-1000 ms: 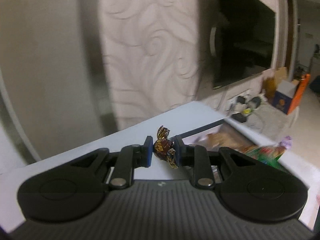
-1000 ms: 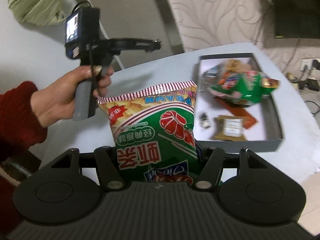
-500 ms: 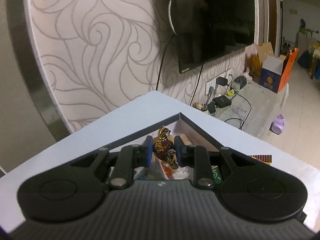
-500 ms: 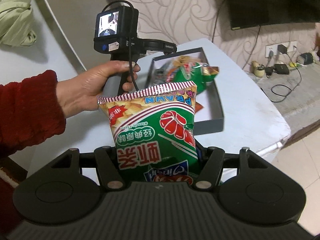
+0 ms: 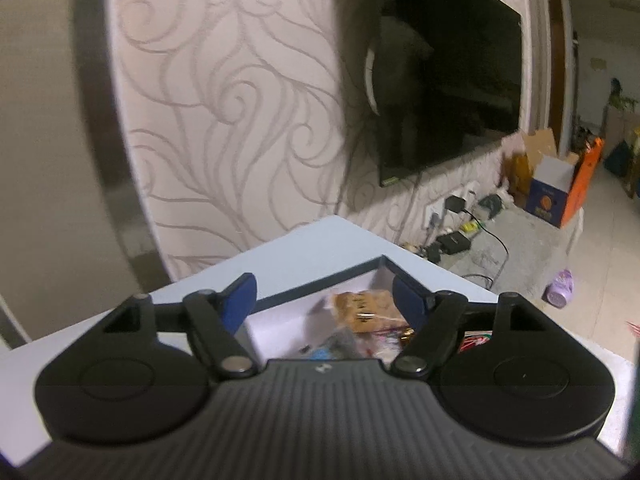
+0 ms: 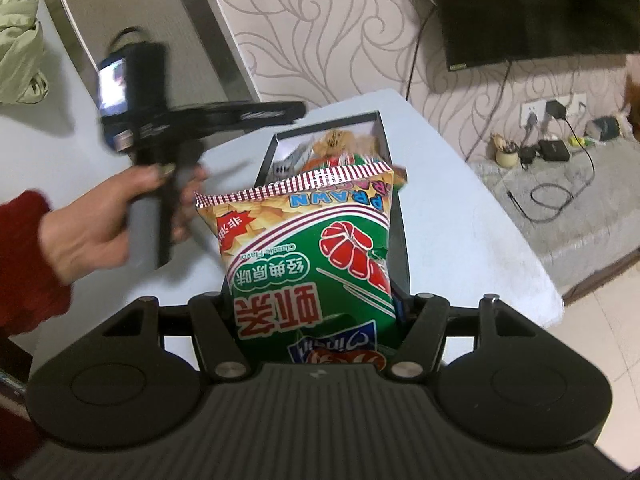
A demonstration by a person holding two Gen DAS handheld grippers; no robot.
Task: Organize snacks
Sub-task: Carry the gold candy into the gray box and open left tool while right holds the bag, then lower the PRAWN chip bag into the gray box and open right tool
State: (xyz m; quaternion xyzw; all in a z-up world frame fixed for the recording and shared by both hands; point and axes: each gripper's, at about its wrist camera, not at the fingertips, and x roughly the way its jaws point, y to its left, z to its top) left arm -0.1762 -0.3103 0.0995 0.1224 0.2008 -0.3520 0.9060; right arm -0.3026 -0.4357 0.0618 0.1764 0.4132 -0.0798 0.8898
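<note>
Over the grey box (image 5: 320,284) on the tabletop (image 6: 460,216), the left gripper (image 5: 326,298) has just spread, nothing between its jaws, while the right gripper (image 6: 316,312) pinches the prawn-cracker bag (image 6: 308,248), which should be lowered flat onto the box's open side before release.

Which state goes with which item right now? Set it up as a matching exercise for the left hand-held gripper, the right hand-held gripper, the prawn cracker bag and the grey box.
Items:
1. left hand-held gripper
2. right hand-held gripper
3. prawn cracker bag
4. grey box

States:
A. sits on the table, snacks inside
B. clamped on a snack bag
C. jaws just opened, nothing between them
D. held upside down in the air

Pairs: 1-C, 2-B, 3-D, 4-A
</note>
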